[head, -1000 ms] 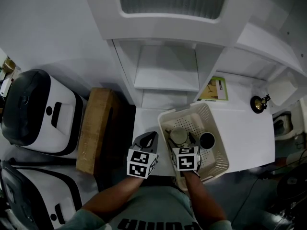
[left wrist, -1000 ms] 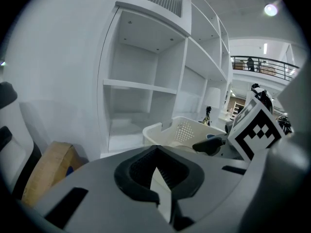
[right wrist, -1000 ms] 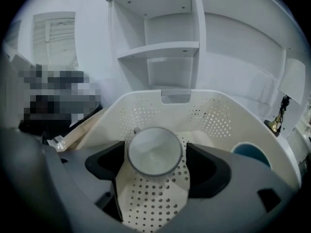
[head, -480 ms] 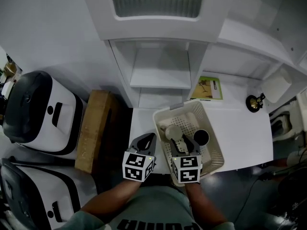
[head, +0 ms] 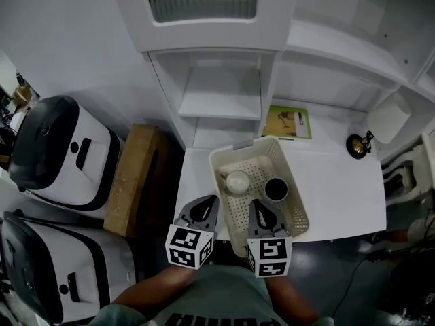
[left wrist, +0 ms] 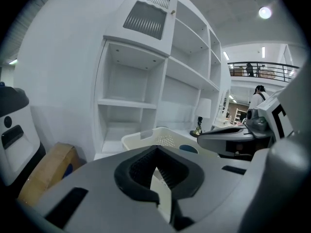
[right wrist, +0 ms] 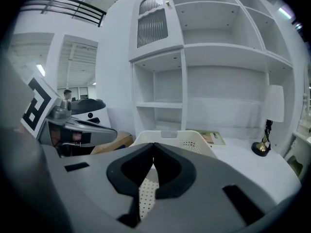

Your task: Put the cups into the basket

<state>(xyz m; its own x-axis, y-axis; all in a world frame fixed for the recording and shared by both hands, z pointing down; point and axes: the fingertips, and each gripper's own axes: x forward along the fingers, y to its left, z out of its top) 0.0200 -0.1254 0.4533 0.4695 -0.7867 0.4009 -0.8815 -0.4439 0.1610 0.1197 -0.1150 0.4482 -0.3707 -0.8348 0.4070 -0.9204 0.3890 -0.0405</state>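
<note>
The left gripper [head: 209, 200] and the right gripper [head: 258, 204] are held side by side close to the person's body, both pointing forward and slightly down. The left jaws meet at their tips. The right jaws have just been closing and now sit together, with nothing between them. The forearms [head: 146, 292] seem bare, though they are dim.

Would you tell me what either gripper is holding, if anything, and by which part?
Nothing is held: the left gripper is shut and empty; the right gripper has just closed on nothing.
</note>
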